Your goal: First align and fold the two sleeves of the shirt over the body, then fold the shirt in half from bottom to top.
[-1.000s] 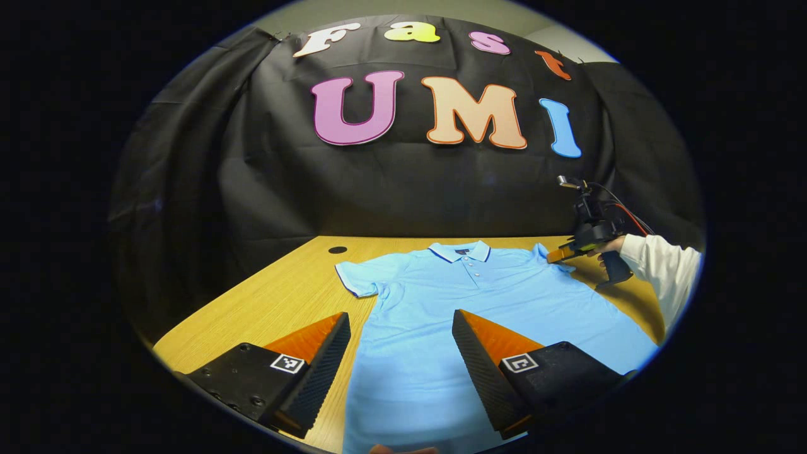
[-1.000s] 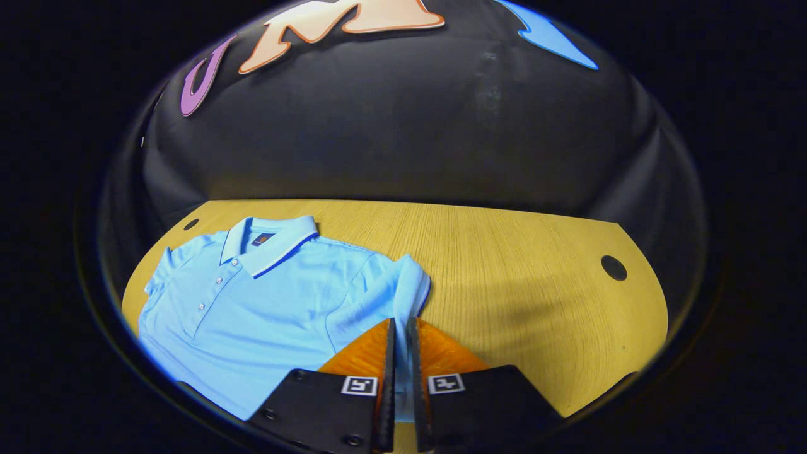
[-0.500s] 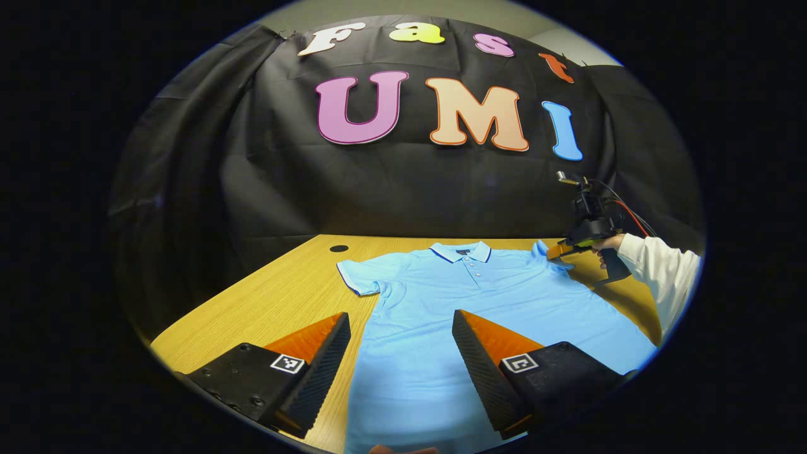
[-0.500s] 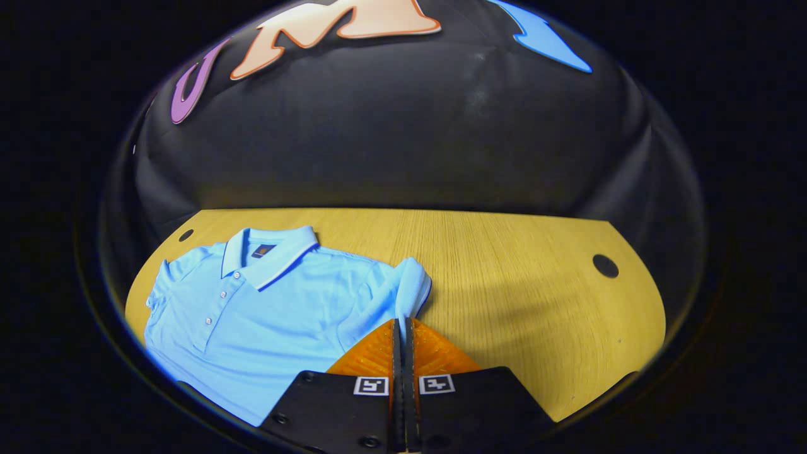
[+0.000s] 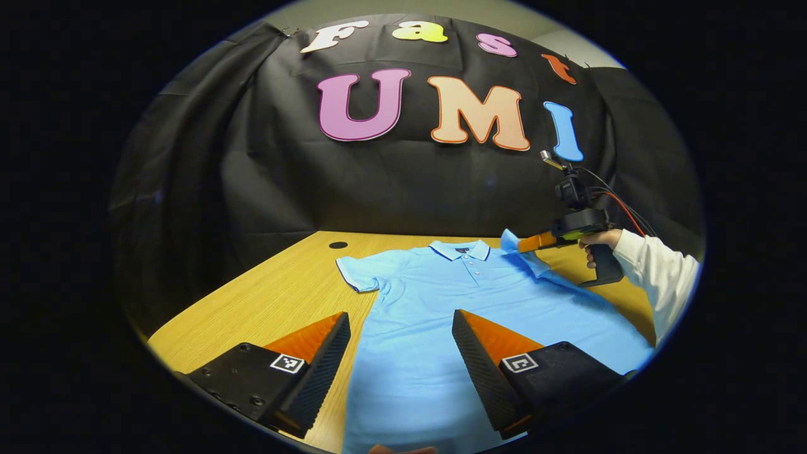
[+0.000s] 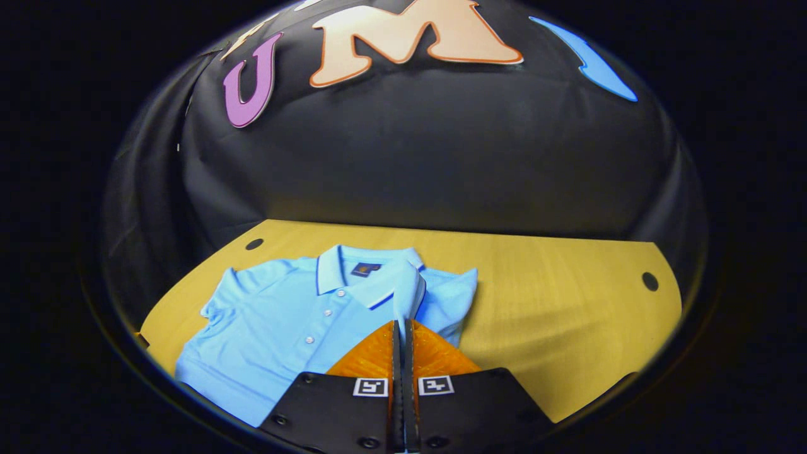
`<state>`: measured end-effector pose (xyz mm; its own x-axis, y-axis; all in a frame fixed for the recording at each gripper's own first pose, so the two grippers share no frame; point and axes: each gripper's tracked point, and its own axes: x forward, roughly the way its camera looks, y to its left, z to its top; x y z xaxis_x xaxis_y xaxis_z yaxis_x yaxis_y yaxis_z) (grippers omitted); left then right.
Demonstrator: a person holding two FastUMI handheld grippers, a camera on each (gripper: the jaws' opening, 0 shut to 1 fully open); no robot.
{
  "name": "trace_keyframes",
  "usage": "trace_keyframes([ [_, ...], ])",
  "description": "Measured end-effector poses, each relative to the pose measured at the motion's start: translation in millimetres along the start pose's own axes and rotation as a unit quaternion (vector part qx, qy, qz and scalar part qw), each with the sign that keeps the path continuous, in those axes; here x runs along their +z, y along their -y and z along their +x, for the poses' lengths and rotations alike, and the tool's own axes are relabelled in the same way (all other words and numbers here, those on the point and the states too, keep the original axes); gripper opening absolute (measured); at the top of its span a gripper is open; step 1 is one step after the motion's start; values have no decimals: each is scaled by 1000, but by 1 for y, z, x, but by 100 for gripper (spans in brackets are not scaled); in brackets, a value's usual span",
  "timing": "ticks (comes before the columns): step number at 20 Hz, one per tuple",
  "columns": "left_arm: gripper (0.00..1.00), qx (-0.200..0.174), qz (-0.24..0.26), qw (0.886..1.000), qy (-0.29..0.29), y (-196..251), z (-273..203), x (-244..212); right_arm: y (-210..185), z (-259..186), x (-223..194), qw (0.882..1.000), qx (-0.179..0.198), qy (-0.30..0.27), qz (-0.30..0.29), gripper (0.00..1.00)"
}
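We note the wooden counter (image 5: 265, 302) carrying the blue shirt (image 5: 441, 328), spread face up, collar toward the booth wall. Our right tongs (image 6: 401, 328) are clamped together on one sleeve (image 6: 410, 296), lifted over the shirt body. Our left tongs (image 5: 400, 325) stand apart above the hem

A light wooden tabletop (image 5: 277, 296) runs back to the black cloth wall (image 5: 391, 183). One round dark hole (image 5: 338, 244) sits near its far left corner, another hole (image 6: 650, 281) near the far right edge.
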<state>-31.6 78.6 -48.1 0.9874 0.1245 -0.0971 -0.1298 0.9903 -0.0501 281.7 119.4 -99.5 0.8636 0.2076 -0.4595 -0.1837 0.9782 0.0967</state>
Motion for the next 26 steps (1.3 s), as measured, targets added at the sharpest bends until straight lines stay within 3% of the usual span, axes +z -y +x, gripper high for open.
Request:
trace_keyframes([
  [6,97,13,5,1000,-4,-9,-3,-1,-45,14,-16,998,58,-21,32,3],
  [7,97,15,7,1000,-4,-11,-2,0,-49,14,-16,997,66,-25,41,10],
  [8,97,16,11,1000,-5,-11,-2,0,-55,10,-16,995,79,-30,50,9],
  [9,97,16,14,1000,-3,-12,0,2,-59,5,-19,994,86,-41,55,16],
  [10,97,14,14,1000,-3,-11,1,4,-64,1,-24,992,98,-51,57,15],
  [11,97,12,11,1000,-3,-11,4,5,-69,-4,-27,991,106,-56,53,47],
  [12,97,8,6,1000,-2,-9,6,7,-71,-8,-27,992,108,-51,44,53],
  [13,97,3,0,1000,-3,-8,9,8,-74,-11,-25,992,111,-42,32,73],
  [14,97,1,-4,1000,-5,-9,13,9,-75,-18,-25,993,110,-35,22,80],
  [15,97,6,-7,1000,-11,-12,18,8,-77,-25,-26,993,111,-30,12,96],
  [26,95,22,-5,998,-57,-54,110,27,-66,-127,-42,993,110,26,-36,98],
])
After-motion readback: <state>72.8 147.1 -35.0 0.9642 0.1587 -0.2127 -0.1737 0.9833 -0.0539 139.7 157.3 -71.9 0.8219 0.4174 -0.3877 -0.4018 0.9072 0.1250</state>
